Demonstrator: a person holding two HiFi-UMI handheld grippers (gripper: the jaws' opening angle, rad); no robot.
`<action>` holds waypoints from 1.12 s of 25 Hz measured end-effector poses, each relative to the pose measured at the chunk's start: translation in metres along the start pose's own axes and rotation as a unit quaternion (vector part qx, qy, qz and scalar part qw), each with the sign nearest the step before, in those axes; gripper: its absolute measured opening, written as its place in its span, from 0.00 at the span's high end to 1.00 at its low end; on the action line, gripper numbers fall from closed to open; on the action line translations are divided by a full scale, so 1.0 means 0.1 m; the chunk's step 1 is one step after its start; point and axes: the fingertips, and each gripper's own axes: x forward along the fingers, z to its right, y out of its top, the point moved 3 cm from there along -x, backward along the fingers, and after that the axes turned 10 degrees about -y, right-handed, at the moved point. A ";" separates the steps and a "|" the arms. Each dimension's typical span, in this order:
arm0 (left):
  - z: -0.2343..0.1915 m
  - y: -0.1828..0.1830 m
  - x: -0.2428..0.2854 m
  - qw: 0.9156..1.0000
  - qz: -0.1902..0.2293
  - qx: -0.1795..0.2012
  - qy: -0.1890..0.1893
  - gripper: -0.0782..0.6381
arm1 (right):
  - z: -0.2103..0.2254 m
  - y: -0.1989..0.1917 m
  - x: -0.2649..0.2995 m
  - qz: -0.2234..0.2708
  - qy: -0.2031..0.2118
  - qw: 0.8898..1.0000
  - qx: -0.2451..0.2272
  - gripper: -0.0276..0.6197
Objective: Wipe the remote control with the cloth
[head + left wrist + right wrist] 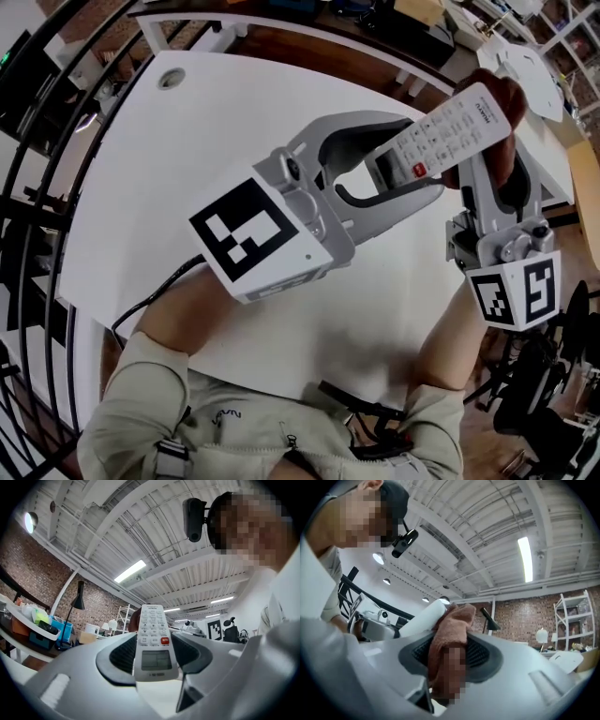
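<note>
Left gripper (420, 161), its marker cube foremost at centre frame, clamps the white remote control (455, 127) by its display end above the white table (169, 150). At upper right, the right gripper (495, 150) pinches the reddish-brown cloth (514, 94), which touches the remote's far tip.

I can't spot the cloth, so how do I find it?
Look above the white table, where the left gripper holds up a white remote. At the remote's far tip, the right gripper pinches the cloth. It is the only rusty-brown, fuzzy thing among white and grey parts.
</note>
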 end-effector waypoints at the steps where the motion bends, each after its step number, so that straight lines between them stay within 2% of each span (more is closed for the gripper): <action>1: 0.03 0.01 0.00 1.000 0.001 -0.001 -0.005 0.55 | -0.03 -0.01 0.01 -0.002 0.004 1.000 -0.001 0.74; 9: 0.07 0.04 -0.01 1.000 0.005 -0.002 -0.009 0.55 | -0.35 -0.21 0.08 -0.032 0.053 0.998 -0.029 0.75; 13: -0.08 0.04 -0.08 1.000 0.009 0.009 -0.004 0.55 | -0.45 -0.30 0.18 -0.044 0.071 0.996 -0.031 0.75; 16: -0.24 0.07 -0.16 1.000 0.010 0.008 0.004 0.55 | -0.58 -0.32 0.33 -0.047 0.084 0.995 -0.030 0.75; 28: -0.30 0.09 -0.23 0.998 0.036 -0.019 0.052 0.55 | -0.79 -0.48 0.17 -0.069 0.133 0.987 -0.050 0.75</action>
